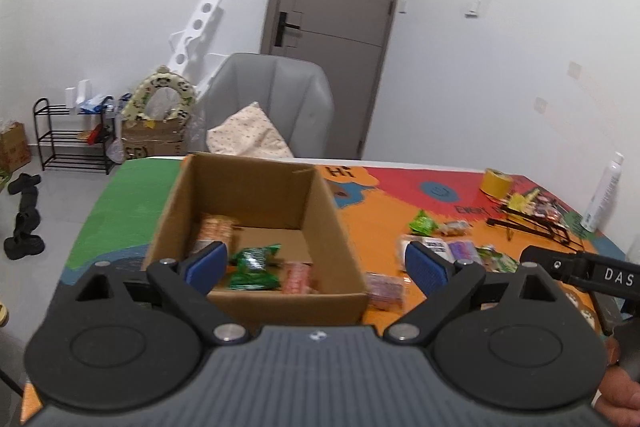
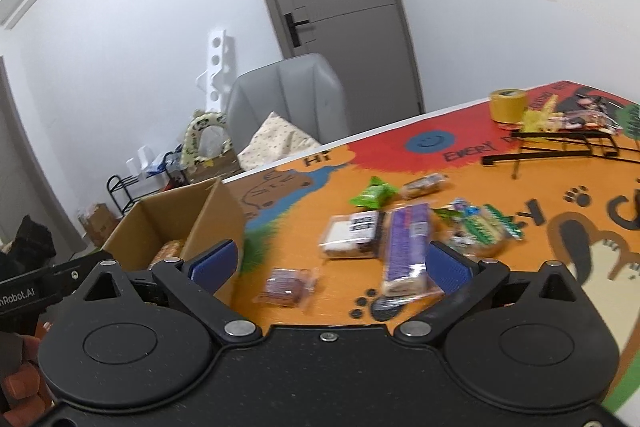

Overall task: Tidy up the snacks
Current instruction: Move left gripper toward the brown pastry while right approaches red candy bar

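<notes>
An open cardboard box (image 1: 256,183) stands on the colourful table mat and holds a green packet (image 1: 254,267) and orange-wrapped snacks (image 1: 214,229). My left gripper (image 1: 316,267) is open and empty, just before the box's near wall. My right gripper (image 2: 330,267) is open and empty above loose snacks: a reddish packet (image 2: 286,285), a purple bar (image 2: 406,247), a white-and-black packet (image 2: 354,233), a green packet (image 2: 372,195) and a green-striped packet (image 2: 480,229). The box (image 2: 180,219) lies to its left.
A yellow tape roll (image 2: 508,103), a black wire rack (image 2: 560,147) and small items lie at the table's far right. A white bottle (image 1: 604,193) stands at the right edge. A grey chair (image 1: 272,103) with a cushion sits behind the table.
</notes>
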A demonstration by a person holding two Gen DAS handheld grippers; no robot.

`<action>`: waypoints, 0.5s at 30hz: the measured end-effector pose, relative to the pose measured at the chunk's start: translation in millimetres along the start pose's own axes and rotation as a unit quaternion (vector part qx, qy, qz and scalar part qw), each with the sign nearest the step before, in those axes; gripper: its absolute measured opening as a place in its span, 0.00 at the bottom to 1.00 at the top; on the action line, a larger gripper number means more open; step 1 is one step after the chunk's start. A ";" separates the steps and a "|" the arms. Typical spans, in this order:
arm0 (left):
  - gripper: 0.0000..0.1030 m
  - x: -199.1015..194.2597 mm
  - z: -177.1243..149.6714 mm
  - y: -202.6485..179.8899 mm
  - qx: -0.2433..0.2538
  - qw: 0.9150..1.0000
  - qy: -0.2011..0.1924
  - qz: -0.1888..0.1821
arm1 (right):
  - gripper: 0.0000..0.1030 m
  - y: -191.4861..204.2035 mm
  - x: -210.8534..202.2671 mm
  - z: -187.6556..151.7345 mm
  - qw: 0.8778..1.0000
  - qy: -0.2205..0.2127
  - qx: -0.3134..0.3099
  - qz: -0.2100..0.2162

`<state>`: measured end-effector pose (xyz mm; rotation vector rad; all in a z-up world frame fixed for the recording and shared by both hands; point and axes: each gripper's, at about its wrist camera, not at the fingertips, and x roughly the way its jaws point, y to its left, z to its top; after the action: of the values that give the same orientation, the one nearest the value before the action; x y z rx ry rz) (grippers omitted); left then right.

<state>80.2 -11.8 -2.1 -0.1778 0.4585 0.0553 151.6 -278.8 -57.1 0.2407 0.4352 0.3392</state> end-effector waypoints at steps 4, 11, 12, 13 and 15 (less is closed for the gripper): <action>0.92 4.5 -2.5 -17.9 0.015 1.000 0.005 -0.021 | 1.00 -17.6 -7.1 -1.8 1.000 -0.002 0.010 -0.014; 0.92 16.2 -9.2 -46.2 0.030 0.998 0.018 -0.055 | 1.00 -41.8 -16.5 -4.5 0.999 -0.006 0.014 -0.036; 0.92 18.8 -10.2 -49.7 0.033 0.997 0.021 -0.060 | 1.00 -44.8 -17.0 -5.2 0.999 -0.007 0.015 -0.038; 0.92 20.5 -11.1 -52.6 0.035 0.997 0.024 -0.062 | 1.00 -48.3 -17.0 -6.4 0.999 -0.007 0.016 -0.041; 0.92 24.9 -12.6 -58.2 0.039 0.997 0.028 -0.063 | 1.00 -53.8 -16.0 -8.6 0.999 -0.008 0.017 -0.044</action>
<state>102.4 -71.0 -15.1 -0.1325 0.5029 -0.0919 148.5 -332.6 -74.8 0.2566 0.4341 0.2441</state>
